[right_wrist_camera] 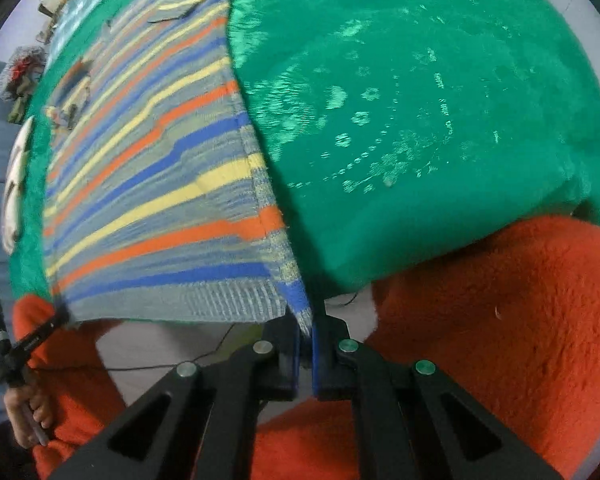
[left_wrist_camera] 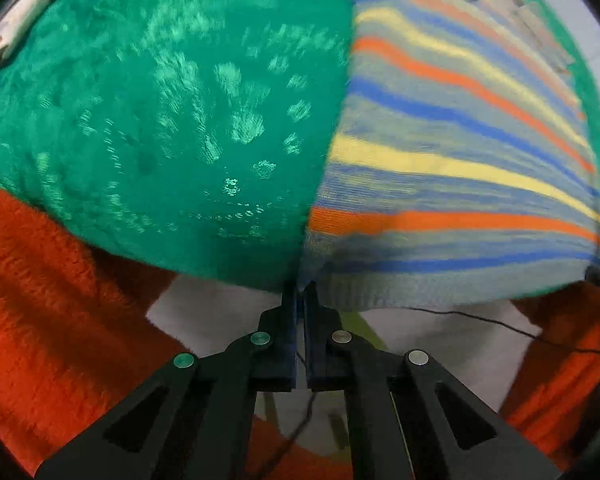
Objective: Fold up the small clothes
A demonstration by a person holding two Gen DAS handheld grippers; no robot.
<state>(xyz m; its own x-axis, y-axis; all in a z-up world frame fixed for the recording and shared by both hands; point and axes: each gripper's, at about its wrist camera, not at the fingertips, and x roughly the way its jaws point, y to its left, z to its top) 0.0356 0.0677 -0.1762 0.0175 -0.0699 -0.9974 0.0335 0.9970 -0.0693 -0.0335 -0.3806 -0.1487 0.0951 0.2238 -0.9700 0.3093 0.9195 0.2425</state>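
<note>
A small knitted garment with grey, blue, yellow and orange stripes [left_wrist_camera: 459, 152] lies on a green fleece cloth [left_wrist_camera: 160, 120]. My left gripper [left_wrist_camera: 300, 286] is shut on the garment's near left corner at its ribbed hem. My right gripper [right_wrist_camera: 307, 316] is shut on the garment's [right_wrist_camera: 160, 200] near right corner, where a blue stripe meets the hem. The hem hangs just past the near edge of the green cloth [right_wrist_camera: 419, 120]. The left gripper also shows in the right wrist view [right_wrist_camera: 56, 316], at the hem's other end.
The person's orange fleece sleeves [left_wrist_camera: 52, 312] [right_wrist_camera: 479, 320] flank both grippers. A thin black cable [left_wrist_camera: 479, 320] runs over the pale surface below the hem. A hand [right_wrist_camera: 24, 412] holds the left gripper's handle. Clutter sits at the far left [right_wrist_camera: 22, 68].
</note>
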